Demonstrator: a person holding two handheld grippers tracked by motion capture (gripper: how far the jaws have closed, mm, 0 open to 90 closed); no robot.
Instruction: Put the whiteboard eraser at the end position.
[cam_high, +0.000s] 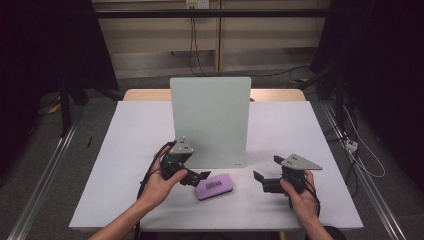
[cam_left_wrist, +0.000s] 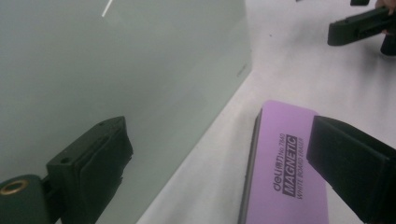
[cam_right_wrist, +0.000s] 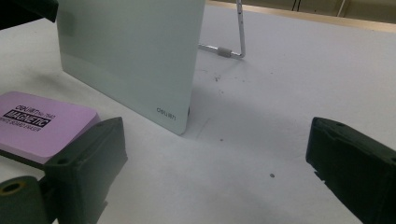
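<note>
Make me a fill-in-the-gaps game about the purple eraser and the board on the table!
1. The eraser lying flat on the table is coloured ____.
2. The big word printed on the eraser is ____.
3. The glass board stands ____ on its wire stand.
4. The left gripper has its jaws ____, with nothing between them.

Missing words: purple; MAGNETIC; upright; open

Looks like a lab or recording studio: black curtains (cam_high: 45, 45) on both sides, cables (cam_high: 195, 45) trailing across a grey floor (cam_high: 50, 165), metal rails (cam_high: 40, 185), one white-topped table (cam_high: 300, 135).
</note>
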